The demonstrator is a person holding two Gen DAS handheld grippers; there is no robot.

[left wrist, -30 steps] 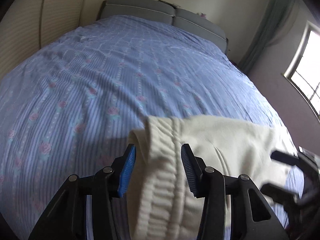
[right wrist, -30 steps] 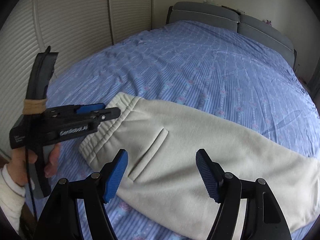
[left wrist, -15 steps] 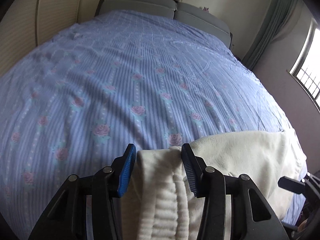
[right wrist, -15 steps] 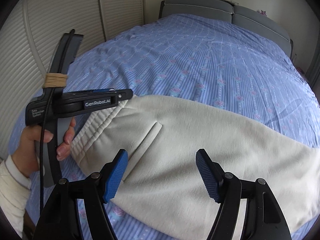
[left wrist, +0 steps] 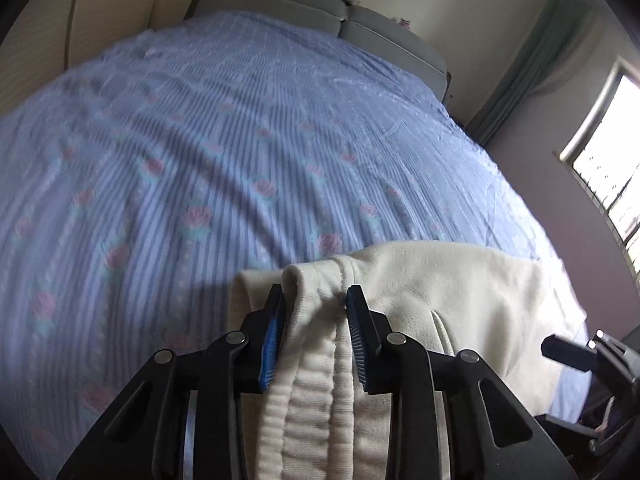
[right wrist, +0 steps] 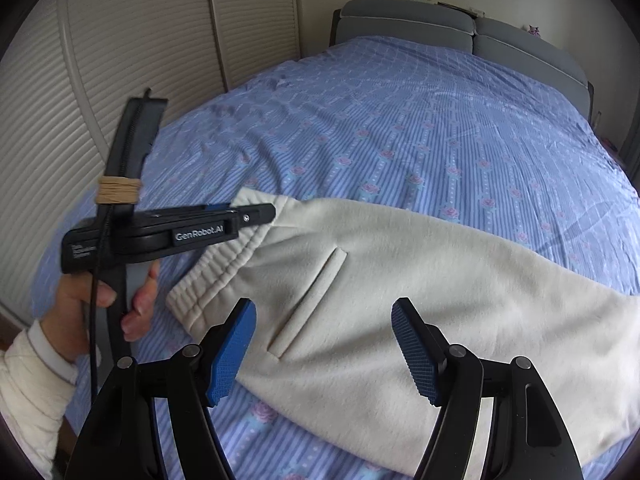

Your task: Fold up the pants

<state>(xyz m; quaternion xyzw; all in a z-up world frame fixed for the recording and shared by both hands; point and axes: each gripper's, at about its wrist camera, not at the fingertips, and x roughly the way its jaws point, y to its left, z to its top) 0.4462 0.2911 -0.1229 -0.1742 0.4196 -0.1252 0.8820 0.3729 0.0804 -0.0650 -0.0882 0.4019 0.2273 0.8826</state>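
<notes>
Two claws over cream pants (right wrist: 400, 292) on blue flowered bedspread (right wrist: 420, 140). Left claw (left wrist: 315, 300) clamped narrow on ribbed waistband (left wrist: 312, 380), blue pads (left wrist: 271, 336) pressing bunched fabric from both sides, waistband corner raised off bed. Right claw (right wrist: 324, 344) spread wide, gripping nothing, hovering above hip area with slit pocket (right wrist: 310, 300) between its fingers. Pant legs trailing right of right claw. Gray headboard (right wrist: 460, 32) far ahead of both.
</notes>
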